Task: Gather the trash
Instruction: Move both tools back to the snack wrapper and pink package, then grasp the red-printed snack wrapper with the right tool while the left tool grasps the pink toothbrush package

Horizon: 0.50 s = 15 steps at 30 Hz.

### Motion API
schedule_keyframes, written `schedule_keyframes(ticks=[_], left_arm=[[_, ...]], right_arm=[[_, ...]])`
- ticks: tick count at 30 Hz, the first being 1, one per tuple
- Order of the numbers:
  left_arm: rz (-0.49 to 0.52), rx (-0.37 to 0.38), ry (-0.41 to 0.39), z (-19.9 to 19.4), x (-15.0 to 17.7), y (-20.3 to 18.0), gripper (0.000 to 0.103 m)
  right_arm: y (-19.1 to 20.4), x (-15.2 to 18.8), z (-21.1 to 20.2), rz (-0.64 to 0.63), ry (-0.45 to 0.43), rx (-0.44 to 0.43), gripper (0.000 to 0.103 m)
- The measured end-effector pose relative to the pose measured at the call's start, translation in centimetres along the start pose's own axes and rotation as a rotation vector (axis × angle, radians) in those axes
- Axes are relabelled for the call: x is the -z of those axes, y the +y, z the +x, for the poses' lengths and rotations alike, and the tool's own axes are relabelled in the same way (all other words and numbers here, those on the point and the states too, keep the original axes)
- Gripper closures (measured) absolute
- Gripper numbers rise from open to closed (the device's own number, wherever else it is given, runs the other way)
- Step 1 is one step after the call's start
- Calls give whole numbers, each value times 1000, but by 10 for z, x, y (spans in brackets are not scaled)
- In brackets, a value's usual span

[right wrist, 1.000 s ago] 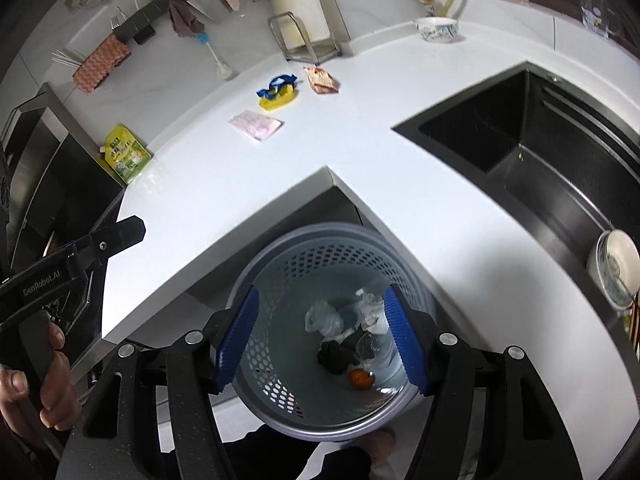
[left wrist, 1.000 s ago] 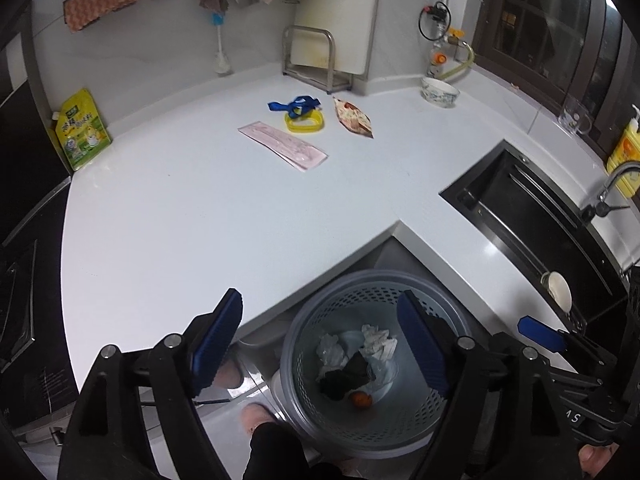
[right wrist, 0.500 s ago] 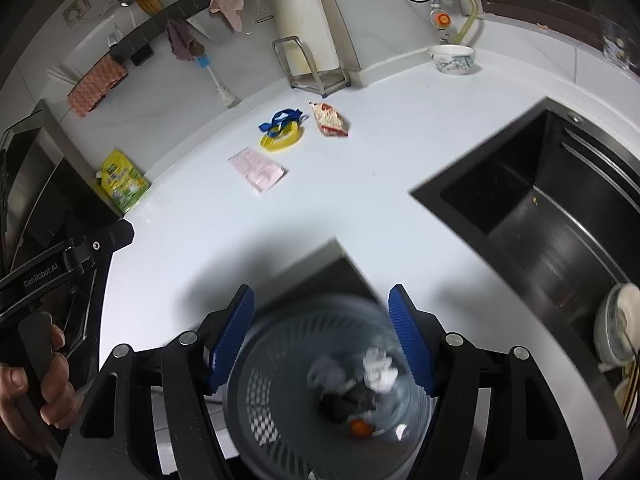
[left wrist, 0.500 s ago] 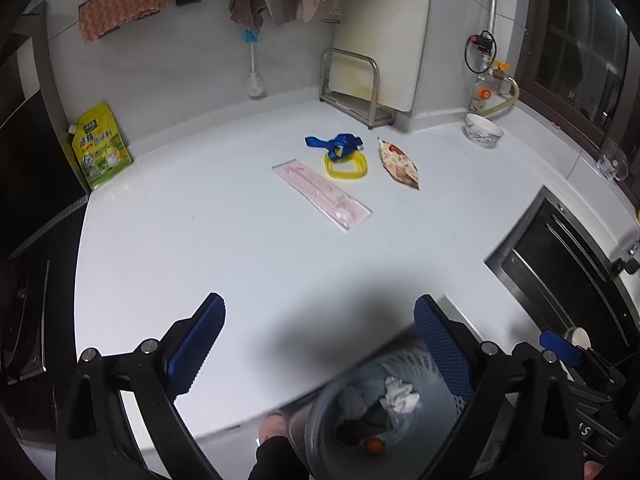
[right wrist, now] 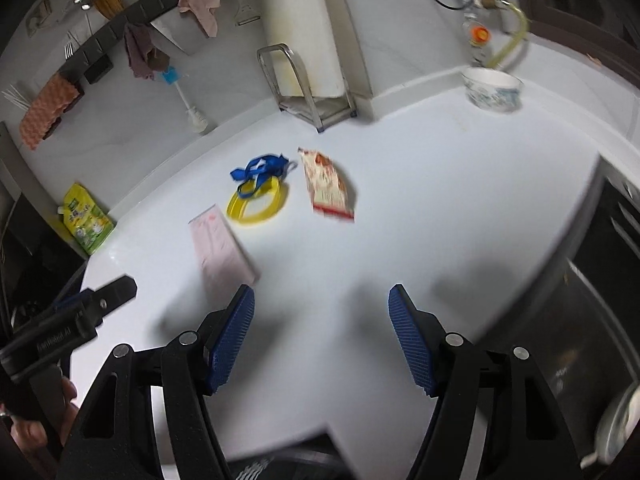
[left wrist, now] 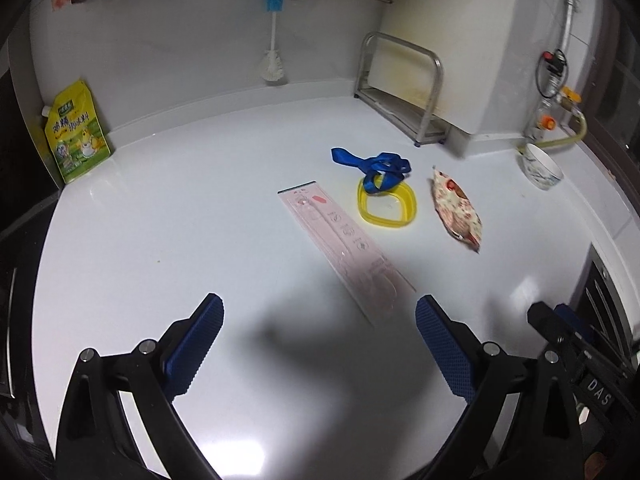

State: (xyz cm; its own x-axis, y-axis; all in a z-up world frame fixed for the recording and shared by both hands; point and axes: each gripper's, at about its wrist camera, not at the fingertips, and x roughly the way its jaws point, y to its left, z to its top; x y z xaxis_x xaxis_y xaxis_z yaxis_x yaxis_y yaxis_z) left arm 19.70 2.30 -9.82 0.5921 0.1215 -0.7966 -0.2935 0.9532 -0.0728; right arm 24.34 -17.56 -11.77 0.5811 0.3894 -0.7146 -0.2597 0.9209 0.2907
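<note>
On the far left, a green-and-yellow pouch (left wrist: 76, 132) is leaning upright against the wall, well apart from the litter; it looks like a stored product rather than trash. Toward the middle of the white desk (left wrist: 180, 240), a long pink wrapper (left wrist: 344, 248) is lying flat, its near end reaching toward the left gripper (left wrist: 318, 350). Just beyond it, a yellow plastic ring (left wrist: 387, 206) is sitting with a blue strap (left wrist: 372, 164) draped over its far rim. To the right of those, a patterned snack packet (left wrist: 456, 208) is lying flat, close beside the ring but not touching it. These four pieces are probably the trash left to collect, scattered loosely in one cluster. Further right, a white bowl (left wrist: 540, 168) is standing by the wall pipe and seems to belong there.

The left gripper's fingers (left wrist: 196, 340) are standing wide apart and holding nothing, hovering above the desk just short of the pink wrapper, likely readied for a flat pinch. The right gripper (right wrist: 322, 336) is also carrying nothing; its fingers (right wrist: 412, 344) are spread fairly wide over bare desk, with the pink wrapper's end just beside its left finger.
</note>
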Motion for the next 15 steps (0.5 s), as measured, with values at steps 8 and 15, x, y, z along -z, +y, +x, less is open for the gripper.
schedule_keyframes(ticks=[8, 15], left_arm=[[-64, -25, 12, 44, -18, 0, 8], [-94, -23, 17, 66, -21, -7, 8]], right_arm=[[-7, -53, 58, -40, 5, 5, 36], [-10, -66, 105, -74, 63, 9, 36]])
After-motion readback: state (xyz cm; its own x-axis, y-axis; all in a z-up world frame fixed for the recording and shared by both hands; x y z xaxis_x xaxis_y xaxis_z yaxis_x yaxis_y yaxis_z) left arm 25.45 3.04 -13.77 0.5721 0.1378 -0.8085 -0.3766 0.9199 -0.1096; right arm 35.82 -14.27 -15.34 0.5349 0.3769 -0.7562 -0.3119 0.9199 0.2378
